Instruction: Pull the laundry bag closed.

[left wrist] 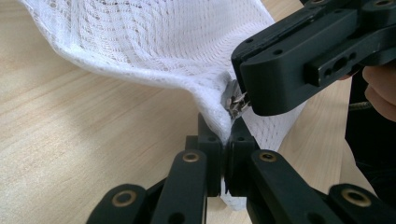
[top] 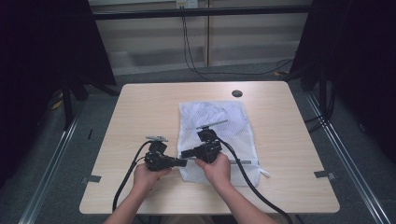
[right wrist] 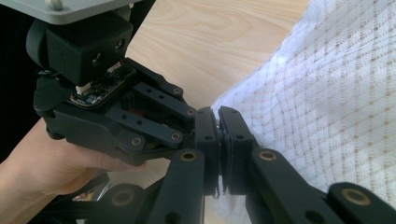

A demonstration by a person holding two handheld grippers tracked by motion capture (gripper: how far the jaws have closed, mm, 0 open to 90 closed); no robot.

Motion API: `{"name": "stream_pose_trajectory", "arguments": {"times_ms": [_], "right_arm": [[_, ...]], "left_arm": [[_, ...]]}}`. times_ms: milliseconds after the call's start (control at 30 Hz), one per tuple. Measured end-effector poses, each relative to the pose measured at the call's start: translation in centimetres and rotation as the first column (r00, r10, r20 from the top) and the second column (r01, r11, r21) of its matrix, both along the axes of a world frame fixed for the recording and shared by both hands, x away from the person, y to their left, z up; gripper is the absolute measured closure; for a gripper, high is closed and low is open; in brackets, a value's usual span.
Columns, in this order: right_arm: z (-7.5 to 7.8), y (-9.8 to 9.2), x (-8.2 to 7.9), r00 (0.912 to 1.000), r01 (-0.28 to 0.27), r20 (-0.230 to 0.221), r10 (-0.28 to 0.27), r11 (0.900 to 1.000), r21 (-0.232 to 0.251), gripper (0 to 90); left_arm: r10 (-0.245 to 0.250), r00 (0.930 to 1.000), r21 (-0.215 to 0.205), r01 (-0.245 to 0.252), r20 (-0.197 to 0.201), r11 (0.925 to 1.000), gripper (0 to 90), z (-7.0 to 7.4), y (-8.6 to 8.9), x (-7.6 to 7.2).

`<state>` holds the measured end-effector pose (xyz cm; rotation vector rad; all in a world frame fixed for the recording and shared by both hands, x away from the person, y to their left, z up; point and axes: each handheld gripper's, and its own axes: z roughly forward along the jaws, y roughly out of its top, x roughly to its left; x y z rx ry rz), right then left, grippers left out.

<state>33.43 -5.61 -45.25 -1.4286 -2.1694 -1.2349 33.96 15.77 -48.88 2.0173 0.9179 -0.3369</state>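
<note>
Both our grippers pinch the white mesh bag (top: 219,135) at its near-left corner

Left gripper (left wrist: 225,156) clamps mesh; right gripper (right wrist: 218,140) clamps the zipper pull (left wrist: 237,101); table (top: 140,107) otherwise bare.

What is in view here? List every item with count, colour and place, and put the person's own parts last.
White mesh zip-up laundry bag: one, white, lying flat right of the table's centre, its left edge pinched.
Metal zipper pull: one, silver, at the bag's pinched edge, in the right tool's tip.
Light wooden table: one, pale wood, centre of the high view.
Round cable hole: one, black, near the table's far edge.
Hanging cables: a few, black, behind the table.
Left tool: one, black, shut on the bag's edge.
Right tool: one, black, shut on the zipper pull.
Hands: two, at the table's near edge.
</note>
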Motion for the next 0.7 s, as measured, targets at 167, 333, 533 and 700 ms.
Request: {"name": "stream_pose_trajectory", "arguments": {"times_ms": [167,333,533,700], "right_arm": [[0.1,-0.4,0.0,1.0,0.002,0.002,-0.002,1.0,-0.003,86.8],[0.1,-0.7,-0.1,1.0,0.006,-0.005,-0.006,1.0,0.001,86.7],[0.0,-1.1,-0.1,1.0,0.008,-0.002,-0.008,1.0,0.0,86.8],[0.0,-1.4,-0.2,1.0,0.004,-0.005,-0.004,1.0,0.004,86.8]], "left_arm": [[0.019,0.9998,-0.005,-0.019,-0.003,0.9998,88.1,0.1,0.1,0.0],[0.015,0.9999,-0.004,-0.015,-0.002,0.9999,88.1,0.1,0.1,0.0],[0.021,0.9998,-0.004,-0.021,-0.006,0.9998,88.1,0.2,0.3,0.1],[0.027,0.9996,-0.004,-0.027,-0.008,0.9996,88.1,0.2,0.1,0.0]]}}
